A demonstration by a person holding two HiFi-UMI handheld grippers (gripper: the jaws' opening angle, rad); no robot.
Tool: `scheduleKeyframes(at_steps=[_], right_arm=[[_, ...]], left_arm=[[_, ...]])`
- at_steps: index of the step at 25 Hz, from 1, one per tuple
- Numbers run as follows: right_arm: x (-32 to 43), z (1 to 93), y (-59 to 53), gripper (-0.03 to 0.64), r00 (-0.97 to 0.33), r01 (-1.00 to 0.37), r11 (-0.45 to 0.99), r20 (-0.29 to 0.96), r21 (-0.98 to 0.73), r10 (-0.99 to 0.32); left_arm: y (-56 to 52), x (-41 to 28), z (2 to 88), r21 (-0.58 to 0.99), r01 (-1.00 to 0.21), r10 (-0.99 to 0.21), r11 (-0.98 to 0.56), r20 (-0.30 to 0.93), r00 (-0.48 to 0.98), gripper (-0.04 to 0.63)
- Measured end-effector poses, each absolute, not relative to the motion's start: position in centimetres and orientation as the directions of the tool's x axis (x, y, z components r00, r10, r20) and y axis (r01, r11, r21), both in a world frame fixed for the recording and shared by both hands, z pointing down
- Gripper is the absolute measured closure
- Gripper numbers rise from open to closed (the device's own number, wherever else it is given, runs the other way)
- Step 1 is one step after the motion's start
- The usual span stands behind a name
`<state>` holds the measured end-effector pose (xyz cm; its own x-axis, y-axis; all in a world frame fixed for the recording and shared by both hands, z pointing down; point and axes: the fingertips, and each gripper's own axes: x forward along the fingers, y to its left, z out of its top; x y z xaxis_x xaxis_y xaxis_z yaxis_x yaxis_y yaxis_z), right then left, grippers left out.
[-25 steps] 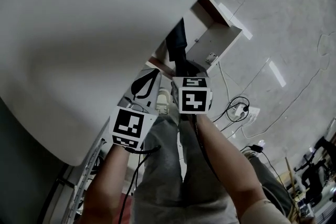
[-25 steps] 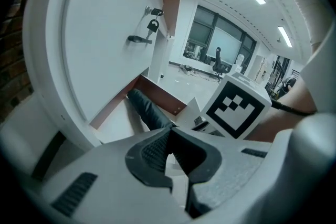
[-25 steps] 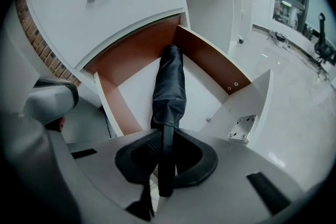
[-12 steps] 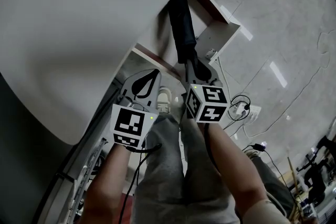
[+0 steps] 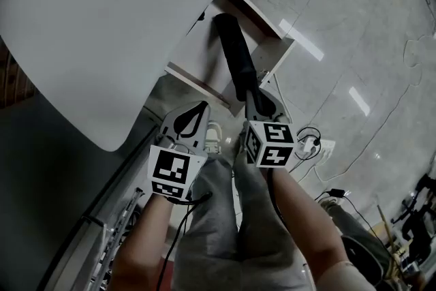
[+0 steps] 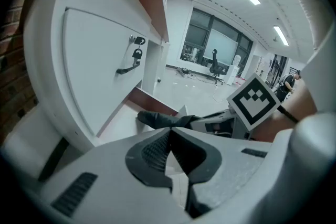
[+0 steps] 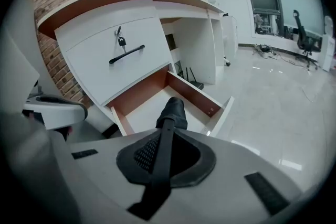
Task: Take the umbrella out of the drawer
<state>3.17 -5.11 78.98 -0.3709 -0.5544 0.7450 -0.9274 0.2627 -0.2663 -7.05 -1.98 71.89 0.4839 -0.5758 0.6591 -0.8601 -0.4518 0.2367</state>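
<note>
Right tool (image 7: 163, 150) has its jaws closing on the umbrella (image 7: 172, 113). The narrow dark near end runs straight btwn the pads and is pinched there. It grips the thin end prob. because the folded body is too fat for the jaws. In the head view the umbrella runs from the right tool (image 5: 253, 95) toward 11 o'clock. Its thick end sits over the open drawer (image 7: 191, 93); can't tell if it touches the drawer bottom. So it's lifted at a slant but not clear of the drawer yet, I'd say.

Left tool (image 6: 169, 140) is closed tip to tip w/ nothing in it. It hangs at approx 8 o'clock of the right one, just beside it and out of the way, as if on standby.

The drawer is pulled out from under the white counter (image 5: 102, 24). At 12 o'clock of it in the right gripper view there's a door w/ a black handle (image 7: 127, 53) and a key (image 7: 121, 39) in the lock.

No brand or text readable anywhere. Only black-and-white square patterns on each marker cube (image 5: 270, 144).
</note>
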Motion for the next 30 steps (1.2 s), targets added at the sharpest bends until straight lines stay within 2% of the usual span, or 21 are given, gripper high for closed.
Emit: scheduleKeyframes(at_steps=[11, 19, 30], right_arm=[[5.9, 70.8, -4.1, 0.594, -0.337, -0.94, 0.246, 0.747, -0.235, -0.573], [7.9, 60.6, -4.8, 0.594, -0.318, -0.948, 0.185, 0.717, -0.26, -0.621], [10.3, 46.3, -5.8, 0.594, -0.276, -0.96, 0.17, 0.65, -0.222, -0.708]], left_arm=[[-1.9, -4.9, 65.0, 0.237, -0.849, -0.586, -0.472, 0.636, 0.502, 0.588], [-1.3, -4.5, 57.7, 0.297, -0.853, -0.611, -0.43, 0.599, 0.517, 0.588], [-3.4, -3.4, 46.0, 0.241, -0.829, -0.638, -0.505, 0.543, 0.546, 0.588]])
